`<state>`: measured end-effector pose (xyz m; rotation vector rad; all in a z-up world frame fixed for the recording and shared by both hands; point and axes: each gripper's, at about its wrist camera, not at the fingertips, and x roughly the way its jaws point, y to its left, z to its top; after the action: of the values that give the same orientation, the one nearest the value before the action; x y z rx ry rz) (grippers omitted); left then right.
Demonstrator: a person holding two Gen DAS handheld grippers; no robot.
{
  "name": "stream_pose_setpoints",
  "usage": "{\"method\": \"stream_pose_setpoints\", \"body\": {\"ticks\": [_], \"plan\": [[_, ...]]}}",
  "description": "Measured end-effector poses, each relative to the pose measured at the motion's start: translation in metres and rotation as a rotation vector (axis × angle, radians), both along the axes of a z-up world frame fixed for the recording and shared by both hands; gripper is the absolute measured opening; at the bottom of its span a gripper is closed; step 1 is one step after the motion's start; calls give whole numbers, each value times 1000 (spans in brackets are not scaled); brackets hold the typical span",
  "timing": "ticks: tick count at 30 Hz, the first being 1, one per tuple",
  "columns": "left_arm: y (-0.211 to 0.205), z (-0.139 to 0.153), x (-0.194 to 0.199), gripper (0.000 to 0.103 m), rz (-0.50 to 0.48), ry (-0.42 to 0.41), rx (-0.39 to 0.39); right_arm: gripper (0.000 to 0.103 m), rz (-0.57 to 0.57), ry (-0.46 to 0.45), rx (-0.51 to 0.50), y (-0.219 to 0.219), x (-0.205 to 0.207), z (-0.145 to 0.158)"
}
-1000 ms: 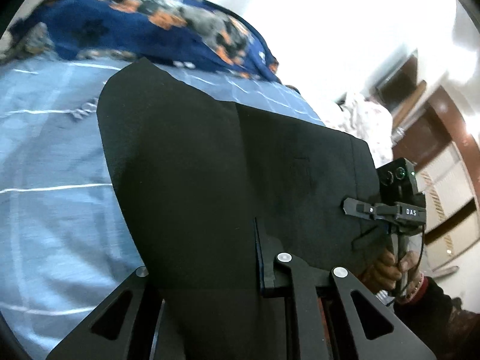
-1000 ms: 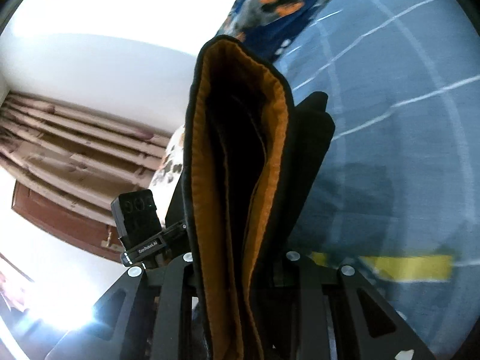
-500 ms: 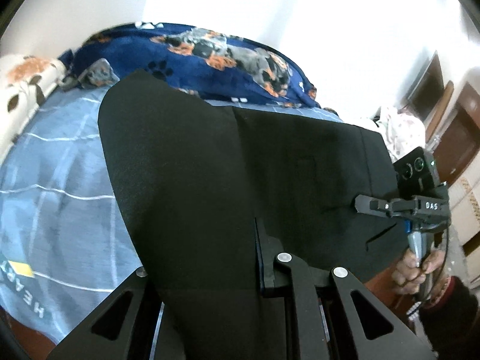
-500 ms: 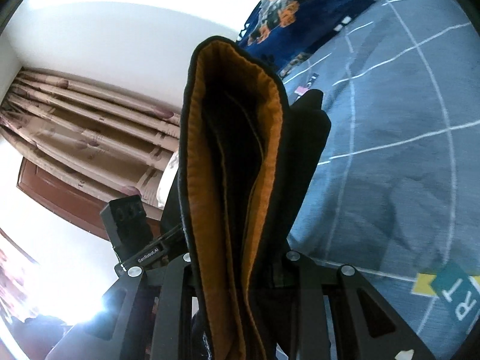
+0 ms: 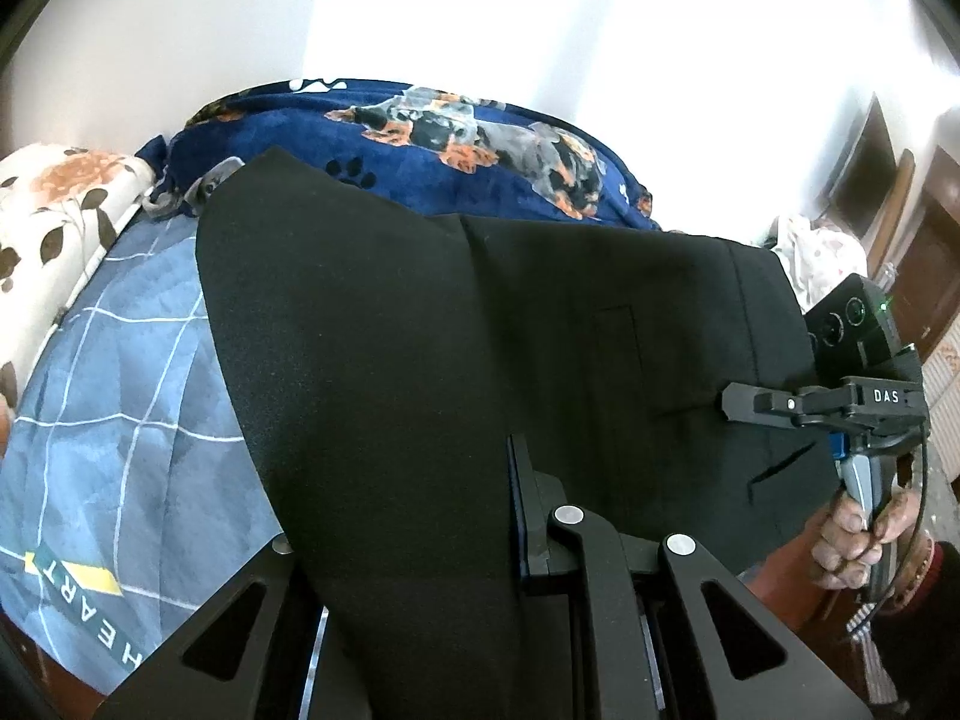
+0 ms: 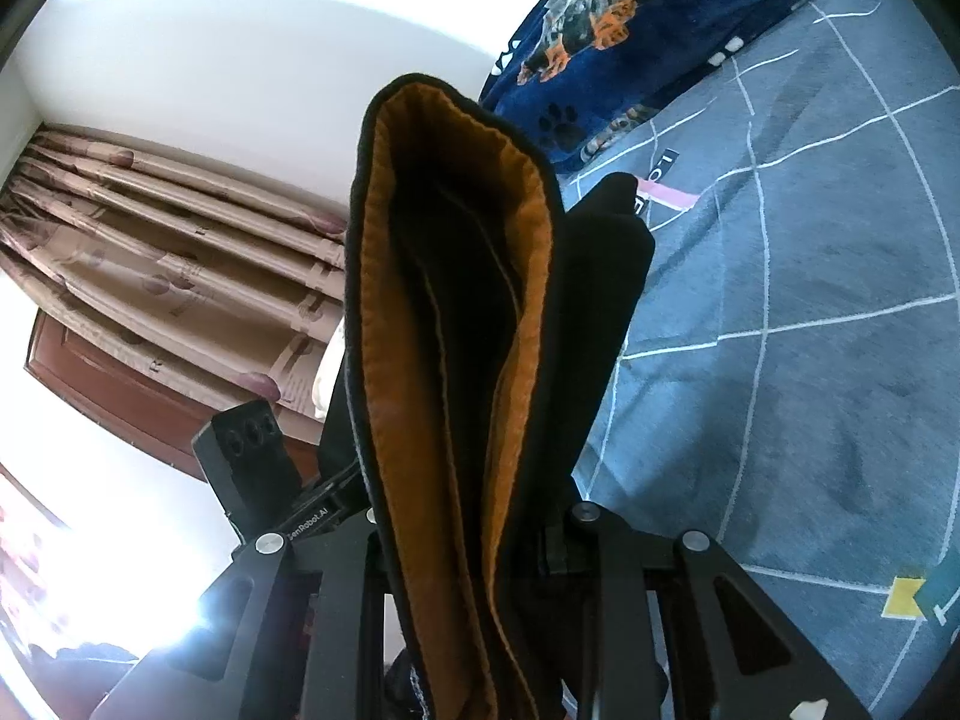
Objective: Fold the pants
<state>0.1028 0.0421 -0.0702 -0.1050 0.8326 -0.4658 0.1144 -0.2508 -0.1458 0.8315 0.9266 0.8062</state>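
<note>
The black pants point(image 5: 456, 360) hang stretched between my two grippers above the bed. My left gripper point(image 5: 474, 540) is shut on one edge of the cloth, which drapes over its fingers. My right gripper point(image 5: 735, 405) shows at the right of the left wrist view, shut on the other edge. In the right wrist view the pants point(image 6: 480, 324) stand up from my right gripper point(image 6: 480, 540), showing the orange lining point(image 6: 522, 360) inside the waistband. The left gripper's body point(image 6: 252, 462) shows behind the cloth.
A blue-grey checked bedsheet point(image 5: 120, 390) point(image 6: 810, 300) lies below. A navy dog-print blanket point(image 5: 468, 132) point(image 6: 648, 18) is bunched at the far side. A floral pillow point(image 5: 54, 222) lies at the left. Curtains point(image 6: 180, 240) and a wooden door point(image 5: 924, 264) stand beyond.
Both grippers have lifted and tilted with the pants held. More of the wall, the blanket and the pillow has come into view. The grip on the cloth has not changed.
</note>
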Motion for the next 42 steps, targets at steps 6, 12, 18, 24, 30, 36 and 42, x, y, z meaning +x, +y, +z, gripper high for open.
{"method": "stream_pose_setpoints", "body": {"ticks": [6,12,18,24,30,36,42], "plan": [[3,-2,11,14,8,-2,12,23,-7,14,-3,5,9,1],[10,-5,31,14,30,-3,31,23,-7,27,3,11,24,-2],[20,-11,62,14,55,0,58,23,7,40,13,22,57,-10],[30,-21,110,14,80,8,91,23,22,41,6,34,105,-18],[41,-30,158,14,113,12,101,23,35,37,1,46,159,-25],[46,-45,199,15,136,19,119,23,39,34,-10,54,203,-33],[51,-69,233,15,153,49,138,22,27,49,-27,55,235,-50]]}}
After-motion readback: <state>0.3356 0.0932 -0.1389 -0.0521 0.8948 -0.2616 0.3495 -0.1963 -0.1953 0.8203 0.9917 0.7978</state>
